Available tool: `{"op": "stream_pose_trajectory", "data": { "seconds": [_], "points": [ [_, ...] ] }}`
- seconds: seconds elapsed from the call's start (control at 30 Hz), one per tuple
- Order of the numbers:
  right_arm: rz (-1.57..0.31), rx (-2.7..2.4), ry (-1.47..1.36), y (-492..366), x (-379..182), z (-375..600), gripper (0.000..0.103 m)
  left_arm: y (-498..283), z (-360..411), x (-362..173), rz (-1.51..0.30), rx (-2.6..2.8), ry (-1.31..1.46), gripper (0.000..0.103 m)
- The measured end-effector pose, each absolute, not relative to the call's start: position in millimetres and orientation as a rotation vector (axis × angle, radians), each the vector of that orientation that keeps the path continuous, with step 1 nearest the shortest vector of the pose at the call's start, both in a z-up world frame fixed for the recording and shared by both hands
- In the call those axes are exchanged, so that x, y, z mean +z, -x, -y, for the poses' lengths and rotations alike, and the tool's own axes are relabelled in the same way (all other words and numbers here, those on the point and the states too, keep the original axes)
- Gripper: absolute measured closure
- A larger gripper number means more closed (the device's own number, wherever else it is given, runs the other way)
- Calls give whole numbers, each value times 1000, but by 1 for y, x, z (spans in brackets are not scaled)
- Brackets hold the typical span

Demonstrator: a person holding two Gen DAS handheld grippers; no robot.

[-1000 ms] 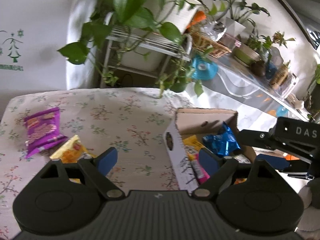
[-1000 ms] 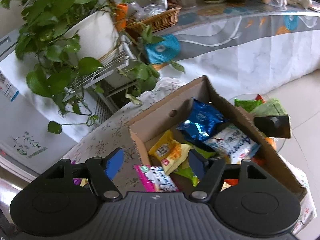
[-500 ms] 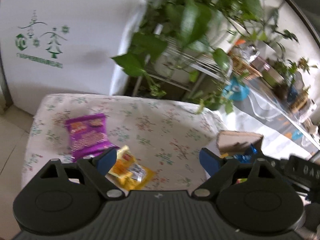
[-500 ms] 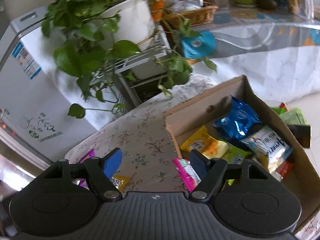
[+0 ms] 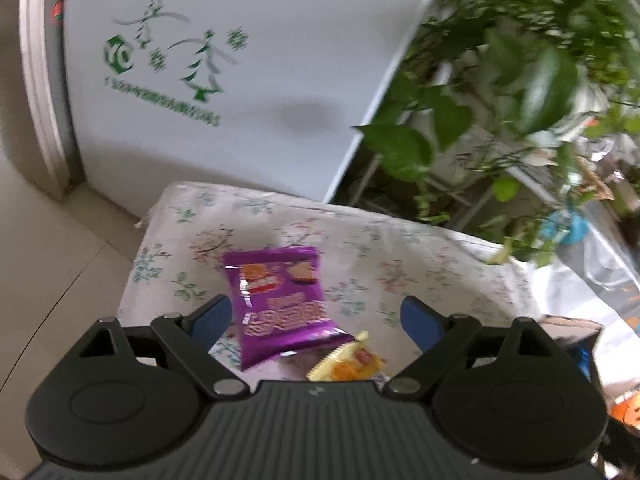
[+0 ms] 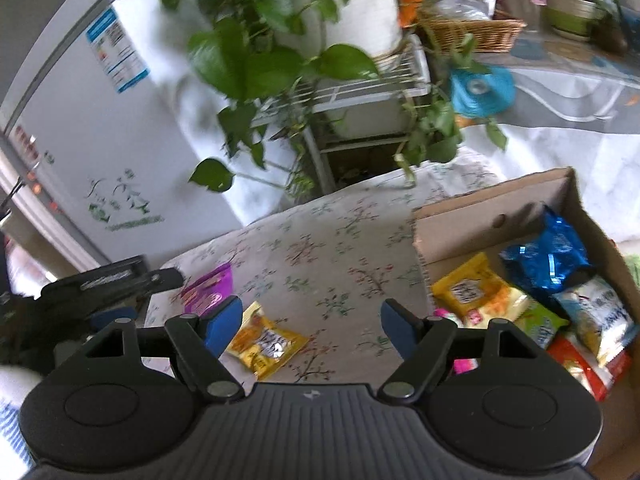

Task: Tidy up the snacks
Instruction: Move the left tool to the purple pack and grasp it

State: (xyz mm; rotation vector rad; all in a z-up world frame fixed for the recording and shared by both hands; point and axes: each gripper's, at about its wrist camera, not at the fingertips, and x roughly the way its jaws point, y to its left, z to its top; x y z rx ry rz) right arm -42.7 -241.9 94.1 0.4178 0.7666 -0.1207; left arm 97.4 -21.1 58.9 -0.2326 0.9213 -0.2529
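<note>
A purple snack bag lies on the floral tablecloth, with a yellow snack bag just right of it. My left gripper is open and empty, hovering above the purple bag. In the right wrist view the yellow bag and the purple bag lie left of a cardboard box that holds several snack packs, among them a blue one. My right gripper is open and empty above the cloth between yellow bag and box. The left gripper shows at the left.
A white fridge stands behind the table. A leafy potted plant on a white wire rack hangs over the table's far edge. A counter with a wicker basket is at the back right. The floor lies left of the table.
Both grippers have swung left, away from the box and toward the loose bags. The purple bag now sits between the left gripper's fingers in view. Both stay open.
</note>
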Motion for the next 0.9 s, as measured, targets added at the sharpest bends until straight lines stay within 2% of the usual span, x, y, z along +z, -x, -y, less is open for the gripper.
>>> {"op": "stream_pose_trajectory", "data": {
  "seconds": [0.37,0.7,0.8,0.9],
  "points": [
    [-828,-63,-351,30,82,225,19,-140,26,11,-1027,-214,276,12],
    [-891,-23,-275,9,59,205,18,-154,38,-11,-1051,-216,242,12],
    [-918,-1,-222,2,47,199,18,-151,35,-15,-1037,-209,214,19],
    [-924,39,-176,-6,39,192,18,-149,32,-14,-1034,-233,205,31]
  ]
}}
